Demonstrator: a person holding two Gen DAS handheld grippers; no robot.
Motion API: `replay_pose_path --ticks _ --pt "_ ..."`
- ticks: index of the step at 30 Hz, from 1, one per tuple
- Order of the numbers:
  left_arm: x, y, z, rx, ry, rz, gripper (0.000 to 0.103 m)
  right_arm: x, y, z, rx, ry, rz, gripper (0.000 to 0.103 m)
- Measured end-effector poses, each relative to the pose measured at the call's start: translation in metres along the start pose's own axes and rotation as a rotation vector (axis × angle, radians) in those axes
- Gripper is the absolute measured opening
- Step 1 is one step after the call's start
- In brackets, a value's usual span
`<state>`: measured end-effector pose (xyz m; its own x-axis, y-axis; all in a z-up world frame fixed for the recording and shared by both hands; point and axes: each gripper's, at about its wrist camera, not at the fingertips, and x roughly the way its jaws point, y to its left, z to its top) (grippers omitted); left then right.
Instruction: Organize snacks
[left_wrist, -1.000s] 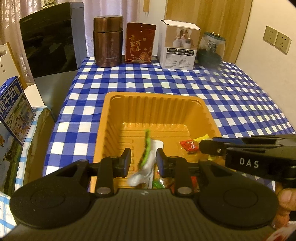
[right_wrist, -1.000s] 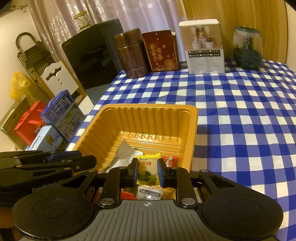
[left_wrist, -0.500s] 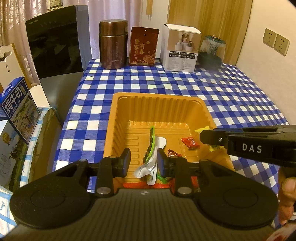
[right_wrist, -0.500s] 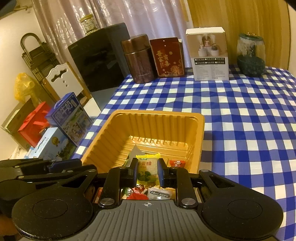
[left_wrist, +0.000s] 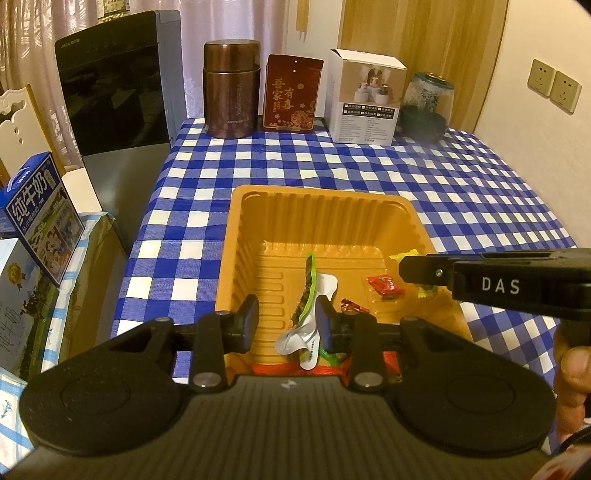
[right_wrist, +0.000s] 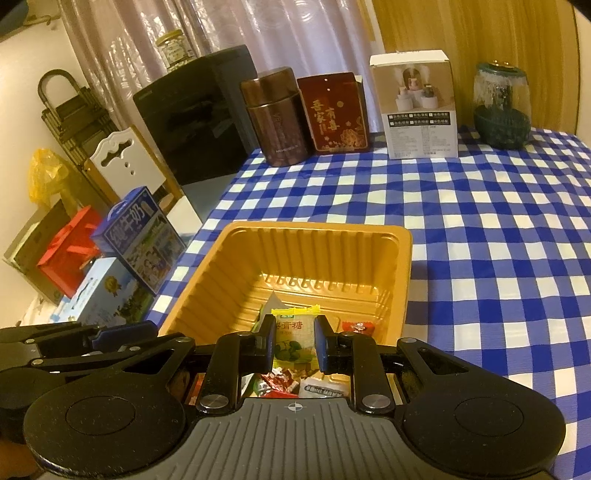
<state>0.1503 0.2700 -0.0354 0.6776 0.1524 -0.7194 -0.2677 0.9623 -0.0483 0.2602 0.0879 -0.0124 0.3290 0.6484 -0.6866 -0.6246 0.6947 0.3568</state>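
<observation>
Left gripper (left_wrist: 286, 317) hangs over the orange tray (left_wrist: 236, 236) on the checked bench (left_wrist: 461, 184), fingers parted, the green-and-white wrapper (left_wrist: 308, 314) loose against the right finger, likely just released. Right gripper (right_wrist: 294, 345), fingers narrowly apart, brackets a yellow-green candy packet (right_wrist: 293, 339); whether gripped, I cannot tell.

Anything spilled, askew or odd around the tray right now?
Nothing spilled: the snacks seen lie inside the orange tray, which sits flat on the checked cloth. One oddity: the green-and-white wrapper stands on edge at the left gripper, touching only one finger, not clamped.
</observation>
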Motion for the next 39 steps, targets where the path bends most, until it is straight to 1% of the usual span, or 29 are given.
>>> replay_pose_path --ticks 5,7,8,10,11,12,14,16,18,19,21,23,24,27,35,39 --pt "0.003 0.000 -0.001 -0.003 0.001 0.000 0.030 0.006 -0.004 0.000 0.023 0.006 0.008 0.022" --pt "0.003 0.000 -0.001 -0.004 0.001 0.001 0.032 0.008 -0.007 0.000 0.036 -0.001 0.023 0.022" --pt "0.003 0.000 -0.001 -0.003 0.001 0.001 0.034 0.009 -0.008 0.000 0.044 -0.002 0.028 0.023" --pt "0.003 0.000 -0.001 -0.004 0.001 0.009 0.041 0.008 -0.013 0.001 0.077 -0.014 0.032 0.034" --pt "0.004 0.000 -0.001 -0.004 0.000 0.013 0.047 0.007 -0.015 0.001 0.089 -0.025 0.033 0.050" --pt "0.004 0.000 -0.001 -0.006 -0.002 0.016 0.050 0.005 -0.017 0.002 0.100 -0.038 0.032 0.059" --pt "0.005 -0.001 -0.002 -0.009 -0.004 0.019 0.053 0.001 -0.020 0.002 0.114 -0.053 0.022 0.060" --pt "0.004 -0.001 -0.003 -0.008 -0.009 0.023 0.058 -0.004 -0.025 0.002 0.129 -0.058 0.008 0.060" --pt "0.001 -0.001 -0.005 -0.009 -0.015 0.027 0.068 -0.009 -0.028 0.002 0.138 -0.060 -0.014 0.064" --pt "0.000 -0.002 -0.006 -0.007 -0.019 0.030 0.071 -0.012 -0.030 0.001 0.140 -0.060 -0.026 0.066" --pt "-0.004 -0.003 -0.009 -0.009 -0.029 0.039 0.087 -0.020 -0.031 -0.002 0.139 -0.060 -0.038 0.074" --pt "-0.012 -0.001 -0.011 -0.014 -0.047 0.056 0.096 -0.028 -0.031 -0.006 0.135 -0.059 -0.051 0.078" --pt "-0.016 -0.001 -0.012 -0.015 -0.055 0.063 0.099 -0.032 -0.030 -0.008 0.130 -0.058 -0.056 0.079" --pt "-0.028 -0.002 -0.016 -0.021 -0.067 0.076 0.103 -0.047 -0.028 -0.016 0.124 -0.062 -0.064 0.082" --pt "-0.061 -0.013 -0.035 -0.020 -0.091 0.067 0.103 -0.087 -0.021 -0.039 0.090 -0.050 -0.092 0.084" --pt "-0.077 -0.022 -0.046 -0.018 -0.080 0.074 0.103 -0.105 -0.014 -0.052 0.061 -0.045 -0.102 0.084"
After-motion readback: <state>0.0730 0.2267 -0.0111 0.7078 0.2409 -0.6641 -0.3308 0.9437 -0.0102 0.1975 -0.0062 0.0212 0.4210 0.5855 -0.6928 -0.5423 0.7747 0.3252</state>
